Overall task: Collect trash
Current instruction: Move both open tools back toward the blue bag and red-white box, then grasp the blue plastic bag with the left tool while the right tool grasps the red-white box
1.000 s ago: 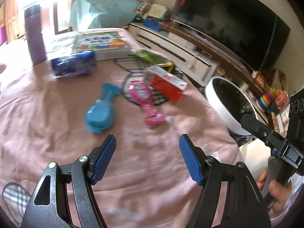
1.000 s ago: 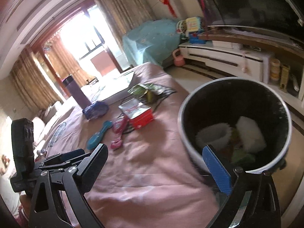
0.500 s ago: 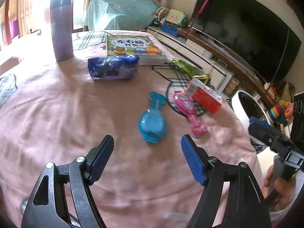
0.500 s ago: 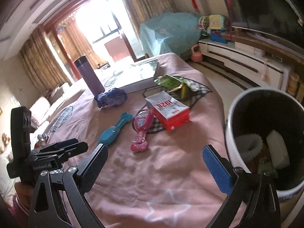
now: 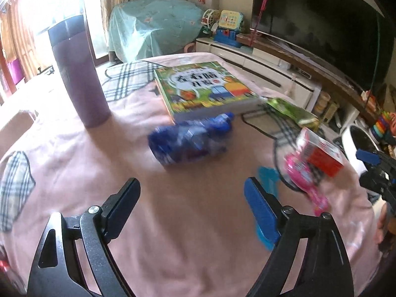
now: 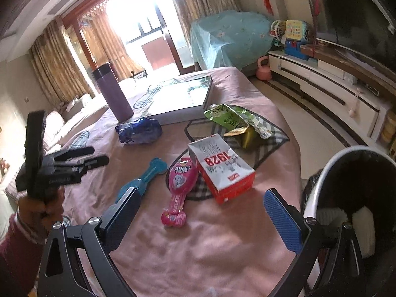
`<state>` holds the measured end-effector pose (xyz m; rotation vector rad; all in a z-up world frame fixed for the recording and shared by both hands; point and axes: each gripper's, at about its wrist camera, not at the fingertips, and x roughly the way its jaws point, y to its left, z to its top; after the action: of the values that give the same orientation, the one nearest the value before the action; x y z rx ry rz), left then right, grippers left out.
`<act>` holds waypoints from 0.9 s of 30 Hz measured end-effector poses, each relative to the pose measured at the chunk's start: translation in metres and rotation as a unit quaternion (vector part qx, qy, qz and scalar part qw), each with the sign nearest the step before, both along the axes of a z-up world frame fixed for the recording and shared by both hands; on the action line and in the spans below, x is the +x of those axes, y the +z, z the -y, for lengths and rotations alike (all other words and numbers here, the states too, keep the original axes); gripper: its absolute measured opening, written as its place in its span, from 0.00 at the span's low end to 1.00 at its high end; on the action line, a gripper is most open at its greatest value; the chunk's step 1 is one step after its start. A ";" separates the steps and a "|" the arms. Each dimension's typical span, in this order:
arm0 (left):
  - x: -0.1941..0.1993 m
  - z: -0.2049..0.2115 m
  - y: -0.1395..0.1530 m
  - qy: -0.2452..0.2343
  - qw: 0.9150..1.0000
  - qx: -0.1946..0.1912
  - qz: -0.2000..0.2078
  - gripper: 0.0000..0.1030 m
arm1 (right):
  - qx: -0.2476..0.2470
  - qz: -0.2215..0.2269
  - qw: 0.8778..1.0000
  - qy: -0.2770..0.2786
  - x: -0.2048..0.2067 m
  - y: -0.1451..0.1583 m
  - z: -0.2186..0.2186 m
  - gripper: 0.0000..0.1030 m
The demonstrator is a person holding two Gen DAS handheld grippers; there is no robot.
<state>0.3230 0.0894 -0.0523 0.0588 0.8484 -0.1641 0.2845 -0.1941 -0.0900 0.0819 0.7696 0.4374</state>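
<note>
Left wrist view is pretty smeared: the crumpled blue wrapper (image 5: 191, 139) is motion-blurred, so no reading any print on it. Same for the pink toy package (image 5: 305, 177) and the red-and-white carton (image 5: 319, 151), both just streaks of colour. The teal toy (image 5: 268, 178) is mostly hidden behind the left tool's (image 5: 191, 204) right finger. The right tool (image 5: 376, 170) is cut off at the frame edge there, can't tell how its jaws stand from that side. In the right wrist view the trash bin (image 6: 321, 173) runs off the right edge, and the white stuff inside is partly behind the tool's frame.
</note>
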 end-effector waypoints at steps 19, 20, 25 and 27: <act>0.050 0.032 -0.028 -0.076 0.992 0.098 -0.001 0.46 | -0.064 -0.046 0.997 0.017 0.044 -0.033 -0.018 0.54; 0.047 0.030 -0.025 -0.073 0.994 0.083 -0.002 0.35 | -0.061 -0.044 0.997 0.016 0.041 -0.032 -0.017 0.54; 0.024 0.031 -0.013 -0.065 0.997 0.047 0.002 0.01 | -0.032 -0.030 0.999 0.020 0.021 -0.021 -0.012 0.54; 0.011 0.032 -0.010 -0.062 0.998 0.030 -0.001 0.01 | -0.016 -0.024 0.999 0.016 0.010 -0.015 -0.007 0.53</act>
<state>0.3337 0.0569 -0.0624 0.1683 0.8522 -0.2551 0.2948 -0.1871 -0.1053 0.0499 0.8256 0.4538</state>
